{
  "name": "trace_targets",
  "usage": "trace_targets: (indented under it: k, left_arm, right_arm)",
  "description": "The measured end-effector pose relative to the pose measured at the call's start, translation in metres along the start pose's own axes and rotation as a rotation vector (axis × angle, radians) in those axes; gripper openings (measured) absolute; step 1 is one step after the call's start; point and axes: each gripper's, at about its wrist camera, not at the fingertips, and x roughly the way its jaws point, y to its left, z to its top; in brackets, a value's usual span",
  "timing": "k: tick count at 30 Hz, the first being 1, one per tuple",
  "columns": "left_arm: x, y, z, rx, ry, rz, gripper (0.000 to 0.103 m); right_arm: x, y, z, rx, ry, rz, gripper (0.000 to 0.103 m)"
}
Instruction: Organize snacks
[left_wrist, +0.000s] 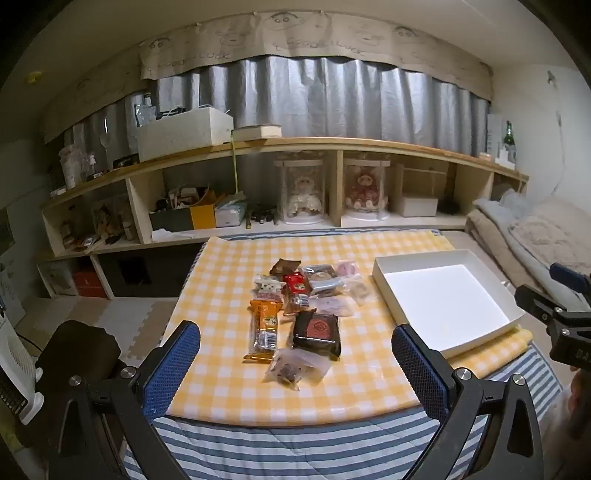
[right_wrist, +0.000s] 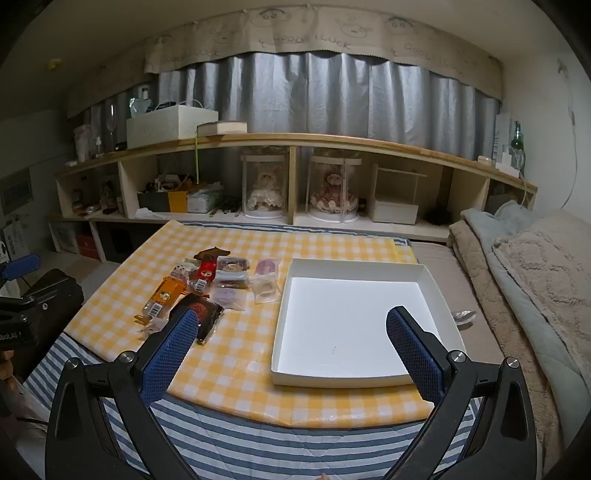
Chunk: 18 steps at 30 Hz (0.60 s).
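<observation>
Both grippers, left gripper (left_wrist: 295, 354) and right gripper (right_wrist: 291, 343), fingers apart and empty; centre the dark packet (left_wrist: 317, 329) between the left fingers (left_wrist: 173, 362) before closing.

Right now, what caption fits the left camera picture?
Open left gripper above piled snacks beside an empty white tray.

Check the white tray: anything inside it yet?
The white tray shows only its bare white floor; no snacks inside. All the snack packets lie on the checked cloth beside it. The area under the tray is hidden.
</observation>
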Motion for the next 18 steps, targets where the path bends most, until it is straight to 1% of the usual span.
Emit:
trace_targets:
  k: [16, 18]
  left_arm:
    - [0.0001, 0.0004, -0.0001, -0.004, 0.008, -0.007, 0.103]
    - [-0.0022, -0.0042, -0.0007, -0.003, 0.006, -0.007, 0.103]
  right_arm:
    - [-0.0005, 0.0007, -0.0001, -0.005, -0.002, -0.003, 0.103]
    - [-0.0007, 0.0010, -0.0001, -0.006, -0.002, -0.003, 0.103]
